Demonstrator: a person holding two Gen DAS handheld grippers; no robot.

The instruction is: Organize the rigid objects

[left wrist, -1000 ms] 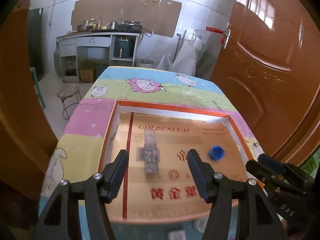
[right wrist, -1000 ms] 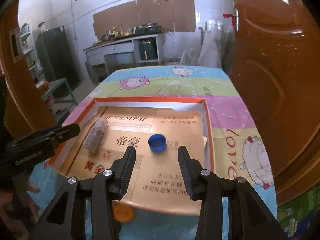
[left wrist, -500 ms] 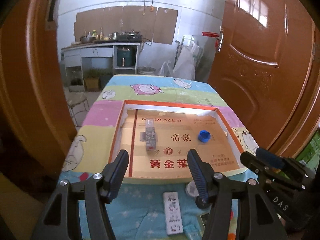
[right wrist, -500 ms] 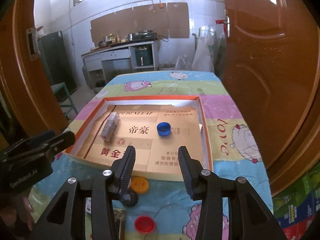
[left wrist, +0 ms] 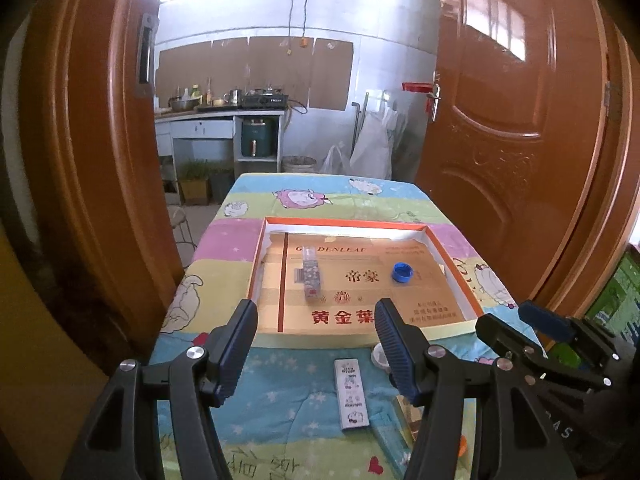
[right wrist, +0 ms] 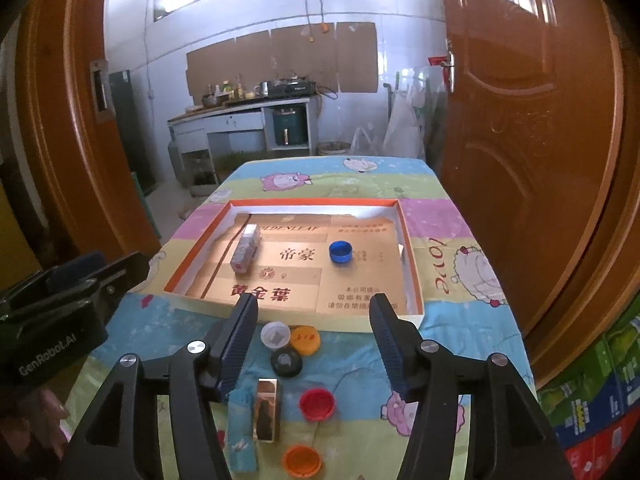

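A shallow orange-rimmed box [left wrist: 451,264] [right wrist: 412,276] lies on the table. In it lie a patterned lighter [left wrist: 311,276] [right wrist: 245,252] and a blue bottle cap [left wrist: 401,272] [right wrist: 341,251]. In front of the box lie a white cap [right wrist: 275,335], a yellow cap [right wrist: 305,339], a black cap [right wrist: 286,362], a red cap [right wrist: 317,404], an orange cap [right wrist: 302,461], a gold lighter [right wrist: 266,408] and a white patterned lighter [left wrist: 351,387]. My left gripper [left wrist: 316,332] and right gripper [right wrist: 314,328] are both open and empty, held above the near objects.
The table has a colourful cartoon cloth [left wrist: 304,200]. Brown doors [left wrist: 520,120] stand close at the right and left. A stool [left wrist: 180,224] stands left of the table. A kitchen counter [right wrist: 240,120] is at the back.
Both grippers have pulled back from over the box toward the near edge of the table, so the loose caps and lighters in front of the box now show. Both stay open.
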